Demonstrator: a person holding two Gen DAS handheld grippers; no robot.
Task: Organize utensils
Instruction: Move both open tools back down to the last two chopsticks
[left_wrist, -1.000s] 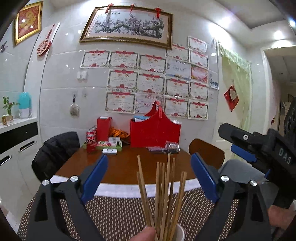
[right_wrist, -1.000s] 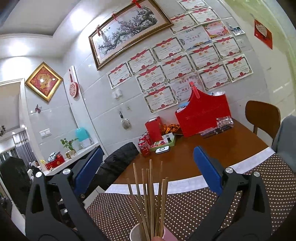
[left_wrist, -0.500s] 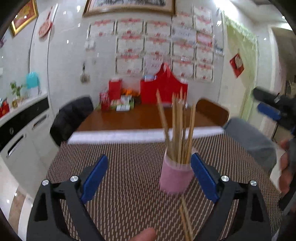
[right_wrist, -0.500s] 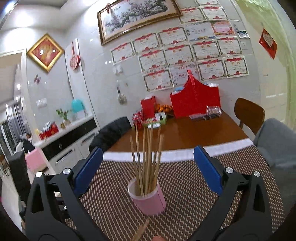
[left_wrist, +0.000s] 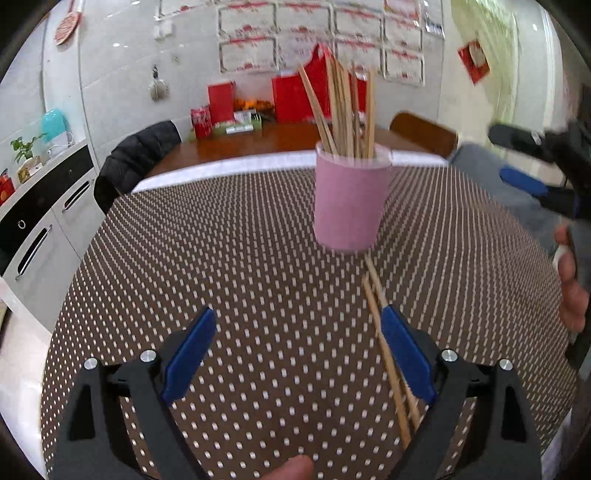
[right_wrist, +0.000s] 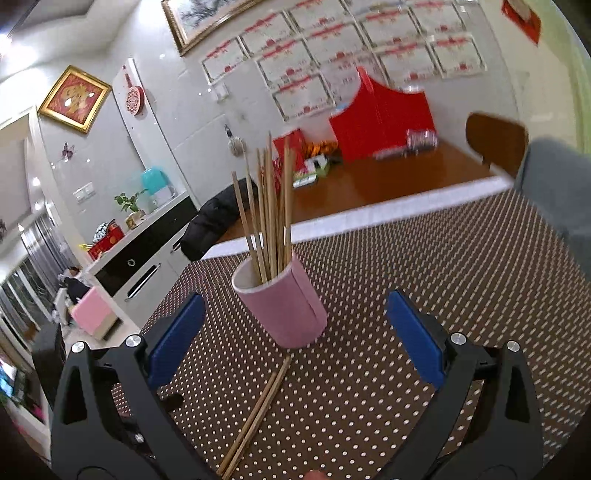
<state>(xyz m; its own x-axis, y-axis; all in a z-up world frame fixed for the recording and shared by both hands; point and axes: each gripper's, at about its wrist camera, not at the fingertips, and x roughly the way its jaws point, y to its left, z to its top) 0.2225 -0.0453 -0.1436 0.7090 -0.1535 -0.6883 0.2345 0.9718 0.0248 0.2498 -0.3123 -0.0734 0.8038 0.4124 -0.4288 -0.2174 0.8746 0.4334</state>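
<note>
Pink cup (left_wrist: 349, 201) stands upright on the dotted cloth (left_wrist: 221, 258), full of chopsticks (left_wrist: 345, 110). Loose pair (left_wrist: 384, 339) lies flat — one end at the cup's base. Left gripper (left_wrist: 295, 343) and right gripper (right_wrist: 291, 332): jaws spread wide, empty.

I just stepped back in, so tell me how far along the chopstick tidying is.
Mostly done: a bundle of chopsticks stands upright in the pink cup. Nothing is in hand; the left tool and right tool are both open. Left: two loose chopsticks lying on the dotted mat.
</note>
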